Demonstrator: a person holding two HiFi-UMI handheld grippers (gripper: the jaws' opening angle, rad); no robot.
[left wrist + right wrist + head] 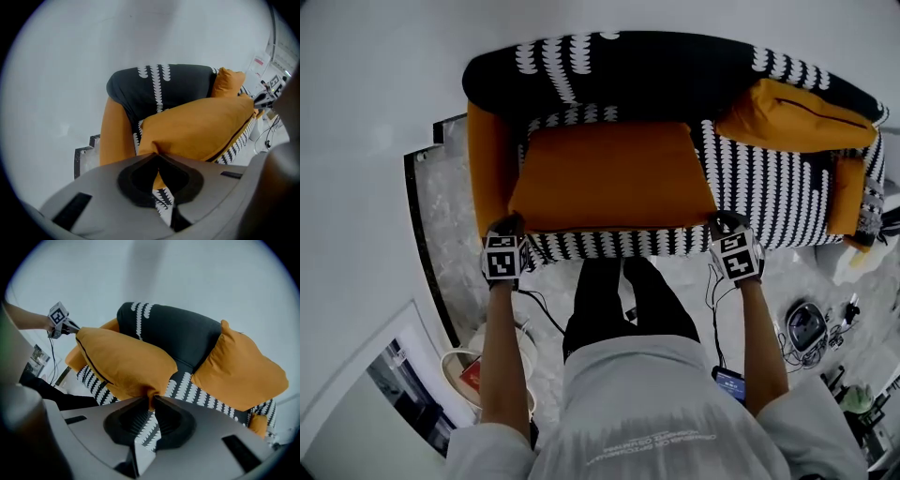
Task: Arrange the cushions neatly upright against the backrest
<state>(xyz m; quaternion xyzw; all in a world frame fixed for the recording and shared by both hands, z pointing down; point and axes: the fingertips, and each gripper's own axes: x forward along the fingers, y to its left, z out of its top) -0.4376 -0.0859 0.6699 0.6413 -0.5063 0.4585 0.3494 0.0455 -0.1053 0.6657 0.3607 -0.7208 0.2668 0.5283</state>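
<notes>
We hold the large orange fabric cushion [614, 178] over the left of the seat of the black-and-white patterned sofa [773, 202]. The left gripper [506, 231] and right gripper [727, 225] each pinch a front corner. A second orange cushion [792, 117] leans in the sofa's right corner against the backrest [656, 75].

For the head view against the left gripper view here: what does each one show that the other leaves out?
Head view only: the person's legs and white top.

Left gripper view only: the left gripper seen close up, its jaws pinched shut on a corner of the large orange cushion.

Both: that cushion, the second orange cushion propped at the black backrest, and the orange armrest.
</notes>
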